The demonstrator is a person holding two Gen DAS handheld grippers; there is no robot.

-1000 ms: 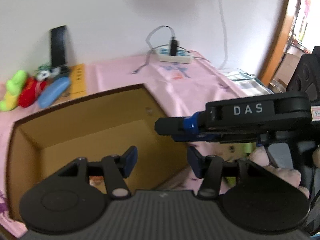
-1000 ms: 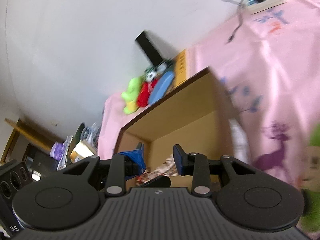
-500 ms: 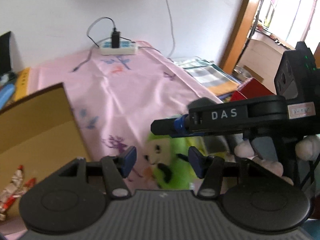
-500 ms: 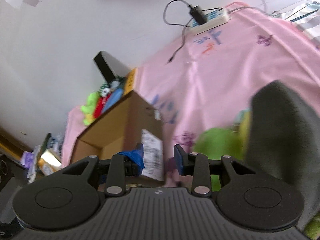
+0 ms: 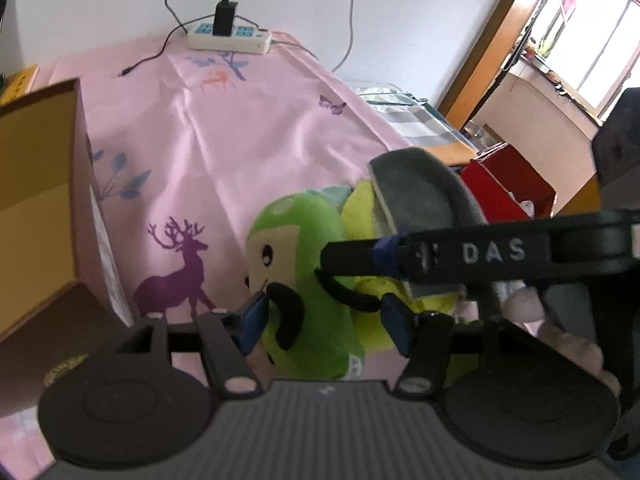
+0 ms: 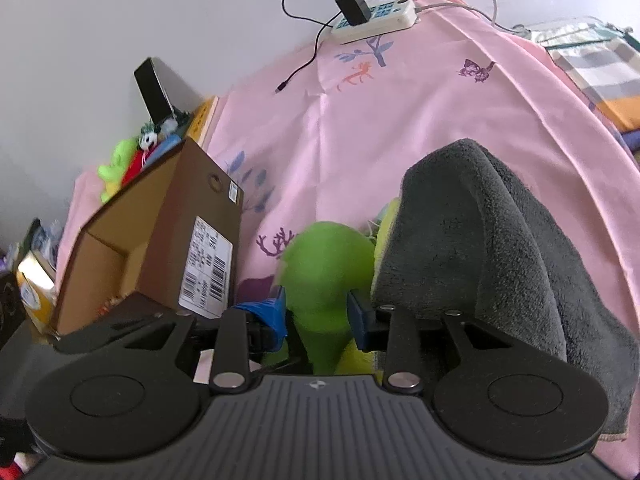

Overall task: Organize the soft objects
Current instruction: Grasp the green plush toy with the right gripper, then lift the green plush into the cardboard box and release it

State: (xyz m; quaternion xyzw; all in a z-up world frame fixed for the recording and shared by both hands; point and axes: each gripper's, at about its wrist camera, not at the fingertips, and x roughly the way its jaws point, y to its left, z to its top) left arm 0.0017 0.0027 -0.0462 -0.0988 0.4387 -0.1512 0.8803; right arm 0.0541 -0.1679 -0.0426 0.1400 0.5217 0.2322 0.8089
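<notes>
Left wrist view
- Left tongs (image 5: 324, 322): spread wide, blue pads either side of the green plush toy (image 5: 304, 280), left pad touching its face, right pad apart from it; nothing clamped.
- Green plush toy: lying on the pink tablecloth (image 5: 248, 128), cartoon face with one eye and a black mouth turned toward the camera, just right of the purple deer print (image 5: 176, 276).
- Grey towel (image 5: 420, 196): folded, leaning over a yellow soft piece (image 5: 360, 216), directly behind and right of the toy.
- Right tongs (image 5: 332, 260): seen from the side as a black bar marked DAS, crossing in front of the towel, tip at the toy's upper body; opening not readable from this side.
- Cardboard box (image 5: 40, 184): open, at the left edge, white label on its near side.
- Power strip (image 5: 230, 38): at the far edge by the wall, black charger plugged in.
- Red box (image 5: 516, 192): off the right side of the table.

Right wrist view
- Right tongs (image 6: 318, 314): partly open, blue pads flanking the toy's (image 6: 328, 272) narrow lower part, both pads at or very near its sides; firm grip not certain.
- Grey towel (image 6: 500, 248): large, right of the toy, touching it.
- Cardboard box (image 6: 180, 232): left of the toy, barcode label facing the camera.
- Small plush toys (image 6: 132, 160): green, red and blue, lined up beyond the box near the wall.
- Power strip (image 6: 376, 20): top, on the tablecloth (image 6: 400, 112).
</notes>
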